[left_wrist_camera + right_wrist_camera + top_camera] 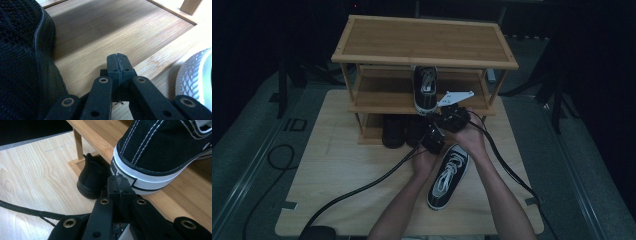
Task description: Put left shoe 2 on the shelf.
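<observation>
meanwhile right gripper (119,185) meets shelved sneaker's (160,152) heel.

Left gripper (117,61) jaws pressed together, right gripper (117,183) likewise closed (nothing between), forearms converging, hands close together.

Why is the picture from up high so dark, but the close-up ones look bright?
The high view is dim all over, the bamboo rack standing against black surroundings. The left gripper view is brighter, the black shoe casting a soft shadow. The right gripper view shows the sneaker sharp and evenly lit.
</observation>
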Demonstrator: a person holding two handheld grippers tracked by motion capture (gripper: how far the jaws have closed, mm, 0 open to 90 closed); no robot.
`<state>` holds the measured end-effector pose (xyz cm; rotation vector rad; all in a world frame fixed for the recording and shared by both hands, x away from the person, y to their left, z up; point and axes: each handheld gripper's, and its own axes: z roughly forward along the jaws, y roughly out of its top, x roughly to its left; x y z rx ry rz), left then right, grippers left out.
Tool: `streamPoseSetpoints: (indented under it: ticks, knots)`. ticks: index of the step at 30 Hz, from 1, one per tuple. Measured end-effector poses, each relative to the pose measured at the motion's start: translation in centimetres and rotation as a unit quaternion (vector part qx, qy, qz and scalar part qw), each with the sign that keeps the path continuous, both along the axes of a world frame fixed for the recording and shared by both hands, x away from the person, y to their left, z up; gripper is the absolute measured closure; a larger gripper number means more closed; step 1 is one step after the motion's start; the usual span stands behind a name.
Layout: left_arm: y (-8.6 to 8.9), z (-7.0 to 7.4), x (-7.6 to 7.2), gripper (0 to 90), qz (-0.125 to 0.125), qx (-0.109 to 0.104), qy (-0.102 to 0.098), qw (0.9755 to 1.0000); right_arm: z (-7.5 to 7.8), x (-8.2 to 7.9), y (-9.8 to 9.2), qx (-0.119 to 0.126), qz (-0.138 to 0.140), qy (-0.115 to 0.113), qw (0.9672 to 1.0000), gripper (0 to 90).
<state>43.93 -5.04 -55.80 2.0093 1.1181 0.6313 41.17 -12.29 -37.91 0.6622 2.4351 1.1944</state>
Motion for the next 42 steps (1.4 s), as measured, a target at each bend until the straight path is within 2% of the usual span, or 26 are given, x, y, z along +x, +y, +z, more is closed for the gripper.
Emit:
streamPoseSetpoints:
  ticks: [1, 2, 9, 14, 18, 19, 20, 21, 22, 24, 25, 26, 29, 33, 35, 42]
  knots:
    - [0.0, 0.0, 0.0, 90.0, 0.0, 0.001, 0.001, 1.0, 0.0, 0.1, 0.1, -0.001, 0.0, -0.002, 1.0, 90.0]
    - [0.2, 0.1, 0.0, 90.0, -0.006, 0.016, 0.004, 0.9999, 0.0, 0.2, 0.2, -0.003, -0.002, -0.002, 1.0, 90.0]
    - [0.2, 0.1, 0.0, 90.0, -0.004, 0.012, 0.005, 0.9999, -0.1, 0.8, 0.6, 0.002, -0.007, 0.003, 1.0, 90.0]
    - [0.1, 0.1, -0.1, 90.0, 0.002, 0.014, 0.004, 0.9999, -0.1, 0.8, 0.9, -0.002, -0.01, -0.004, 0.9999, 90.0]
    - [0.1, 0.1, -0.1, 90.0, 0.008, 0.012, 0.005, 0.9999, -0.1, 0.8, 0.8, 0.002, -0.009, 0.01, 0.9999, 86.7]
    - [0.2, 0.1, 0.0, 90.0, -0.009, 0.01, 0.005, 0.9999, -0.1, 0.8, 0.8, 0.002, -0.009, 0.01, 0.9999, 86.7]
    - [0.2, 0.1, 0.0, 90.0, -0.008, 0.01, 0.005, 0.9999, 0.0, 0.8, 0.7, 0.005, -0.004, 0.018, 0.9998, 85.6]
    - [0.0, 0.0, 0.0, 90.0, 0.003, -0.004, 0.002, 1.0, 0.1, 0.7, 0.7, 0.005, -0.003, 0.018, 0.9998, 85.1]
    - [-0.1, -0.1, -0.1, 90.0, 0.013, -0.009, -0.002, 0.9999, 0.2, 0.5, 0.6, 0.004, -0.003, 0.017, 0.9998, 84.5]
    - [-0.2, -0.1, 0.0, 90.0, 0.014, -0.015, -0.004, 0.9998, 0.3, 0.3, 0.6, 0.005, 0.0, 0.02, 0.9998, 83.3]
    - [0.0, 0.0, 0.0, 90.0, 0.007, -0.005, 0.001, 1.0, 0.4, 0.0, 0.5, 0.005, 0.006, 0.026, 0.9996, 81.7]
    - [0.0, 0.0, 0.0, 90.0, -0.002, -0.006, 0.003, 1.0, 0.4, 0.0, 0.5, 0.005, 0.006, 0.026, 0.9996, 81.7]
    - [0.1, 0.0, 0.1, 90.0, -0.001, -0.001, 0.003, 1.0, 0.5, -0.4, 0.4, 0.009, 0.018, 0.035, 0.9992, 80.6]
    - [0.1, -0.1, 0.1, 90.0, -0.001, -0.01, 0.001, 1.0, 1.1, -1.8, 0.2, 0.003, 0.036, 0.028, 0.999, 78.6]
    - [0.1, 0.0, 0.1, 90.0, -0.002, -0.004, 0.004, 1.0, 1.1, -2.4, 0.0, 0.0, 0.042, 0.024, 0.9988, 78.2]
    - [0.1, 0.0, 0.1, 90.0, -0.005, -0.007, 0.006, 0.9999, 0.6, -4.0, -1.1, -0.004, 0.043, 0.019, 0.9989, 77.2]
